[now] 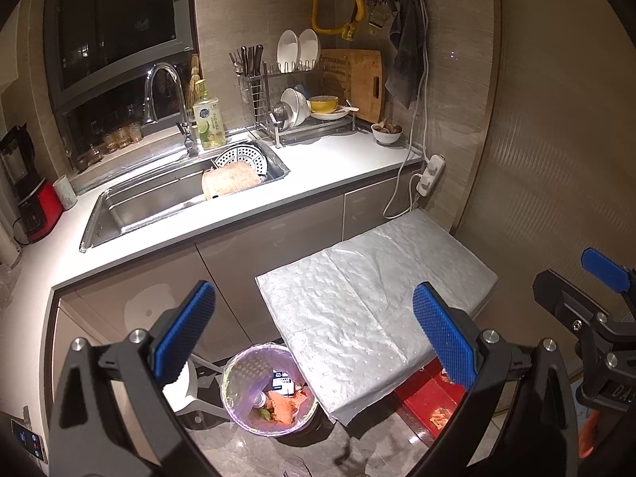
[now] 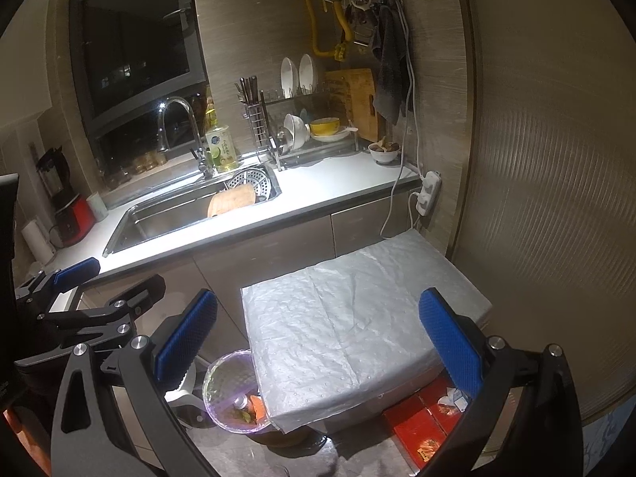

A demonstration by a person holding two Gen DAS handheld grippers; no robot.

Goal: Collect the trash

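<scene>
A small round trash bin (image 1: 270, 391) with a purple liner stands on the floor beside a low table; it holds orange scraps, a small carton and other waste. In the right wrist view the trash bin (image 2: 228, 391) is partly hidden under the table's edge. My left gripper (image 1: 314, 334) hangs open above the bin and table, nothing between its blue pads. My right gripper (image 2: 318, 342) is open and empty too, above the same table. Each gripper shows in the other's view: the right gripper (image 1: 596, 298) at the right edge, the left gripper (image 2: 79, 290) at the left.
A low table (image 1: 377, 298) covered with a silver-white sheet stands by the cabinets. Red boxes (image 1: 431, 401) lie on the floor under it. Behind are a counter with sink (image 1: 179, 198), dish rack (image 1: 306, 111), soap bottle (image 1: 206, 121) and a hanging power strip (image 1: 429, 175).
</scene>
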